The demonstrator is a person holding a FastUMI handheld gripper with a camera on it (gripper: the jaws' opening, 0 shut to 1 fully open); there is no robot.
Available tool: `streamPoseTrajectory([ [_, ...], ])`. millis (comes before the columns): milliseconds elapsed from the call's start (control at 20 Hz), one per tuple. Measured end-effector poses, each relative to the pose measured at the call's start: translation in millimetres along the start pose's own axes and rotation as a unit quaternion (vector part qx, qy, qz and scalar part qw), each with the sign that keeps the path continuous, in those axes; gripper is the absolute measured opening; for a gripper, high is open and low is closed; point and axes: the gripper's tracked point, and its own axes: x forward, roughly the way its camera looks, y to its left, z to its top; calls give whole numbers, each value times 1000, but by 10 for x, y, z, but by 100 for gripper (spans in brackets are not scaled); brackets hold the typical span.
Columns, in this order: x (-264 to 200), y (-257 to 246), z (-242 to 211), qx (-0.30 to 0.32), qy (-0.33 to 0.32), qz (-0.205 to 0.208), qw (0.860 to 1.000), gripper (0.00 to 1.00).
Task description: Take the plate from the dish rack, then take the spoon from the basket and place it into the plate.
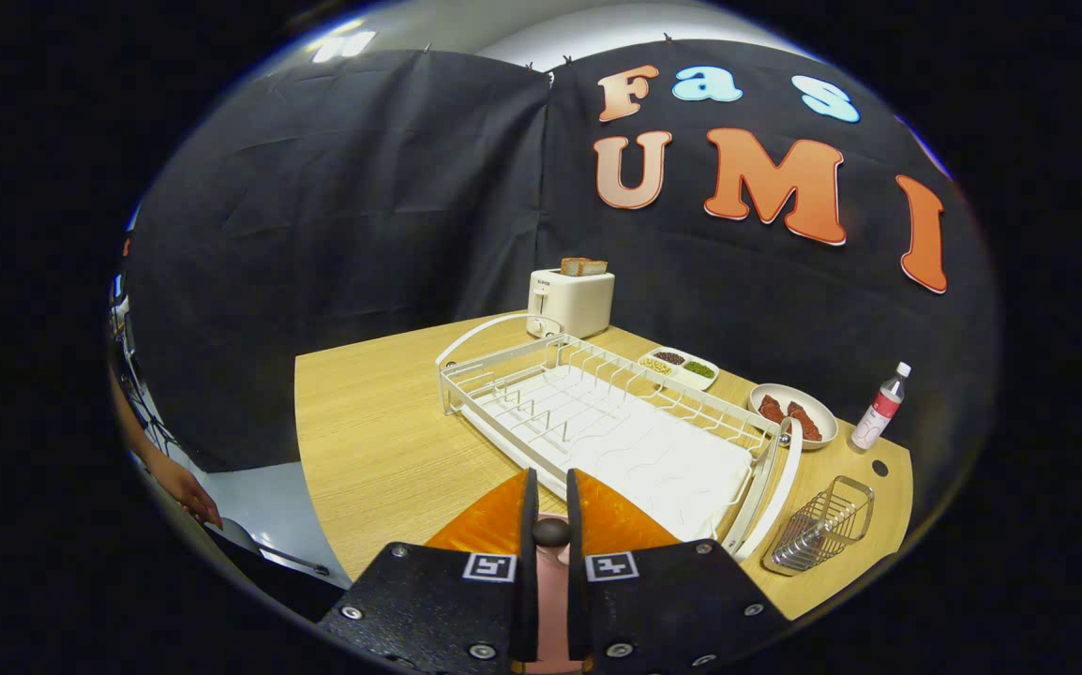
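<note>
Gripper view: hand-held gripper (550, 487) pinches black spoon (550, 532) above pink plate (552, 600).

Staged kitchen booth: black cloth wall (335, 234), wood table (382, 422) w/ toaster (571, 300), dish rack (616, 412).

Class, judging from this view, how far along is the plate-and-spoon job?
Done: the dish rack stands empty, so the plate looks taken out; the basket looks empty too. In hand: the gripper pinches a dark rounded end, probably the spoon. Left: laying it in the plate.
</note>
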Motion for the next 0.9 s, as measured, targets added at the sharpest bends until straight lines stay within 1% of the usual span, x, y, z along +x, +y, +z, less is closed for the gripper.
streamPoseTrajectory([
  [250,-146,-96,-311,-1,38,-8,999,14],
  [450,-159,-253,-594,11,84,-31,996,17],
  [550,-181,-297,-647,20,101,-40,994,22],
  [600,-181,-328,-650,22,102,-46,993,29],
  [700,-197,-371,-610,24,99,-53,993,39],
  [850,-244,-411,-530,28,89,-63,994,44],
  [900,-253,-430,-488,30,85,-65,994,48],
])
